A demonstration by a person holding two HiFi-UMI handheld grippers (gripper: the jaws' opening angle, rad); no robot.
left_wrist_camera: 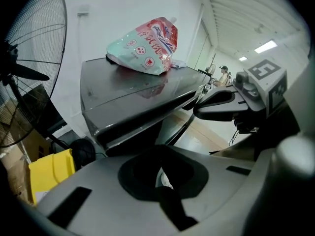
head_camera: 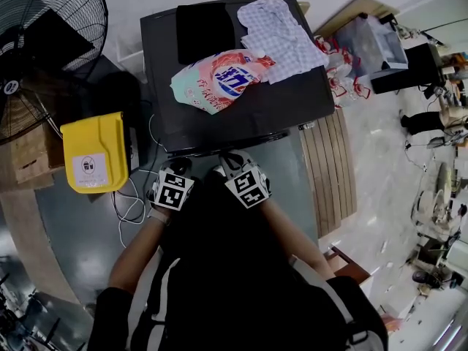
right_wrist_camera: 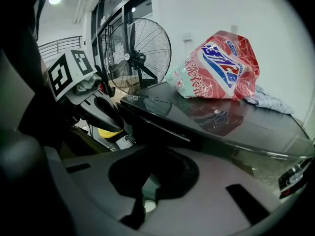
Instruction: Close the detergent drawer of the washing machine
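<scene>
The left gripper (left_wrist_camera: 163, 180) is clenched: in the left gripper view its jaws meet with nothing between them. The right gripper (right_wrist_camera: 143, 191) is clenched likewise and also empty. I judge that both are held shut so that the closed tips serve as blunt pushers; a drawer front needs pressing, not grasping.

Both grippers sit side by side at the front edge of the washing machine (head_camera: 292, 101), angled down towards its front panel (left_wrist_camera: 130, 136). The detergent drawer belongs in that panel, under the overhanging top. No view shows it clearly, so I cannot tell whether it stands proud or is already flush, nor whether either tip touches it.

Materials and shapes:
- The machine top is a dark, glossy, flat slab. It mirrors the items on it, so I expect hard, slippery plastic or glass.
- A detergent pouch (head_camera: 219, 79) lies on the top: soft printed film, pink and pale green, bulging, with a corner spout.
- A checked cloth (head_camera: 281, 31) lies crumpled beside it, limp and matte.
- A yellow plastic container (head_camera: 95, 152) stands on the floor to the left of the machine, below a wire-guarded fan (head_camera: 44, 42).
- A slatted wooden board (head_camera: 329, 167) lies to the right.
</scene>
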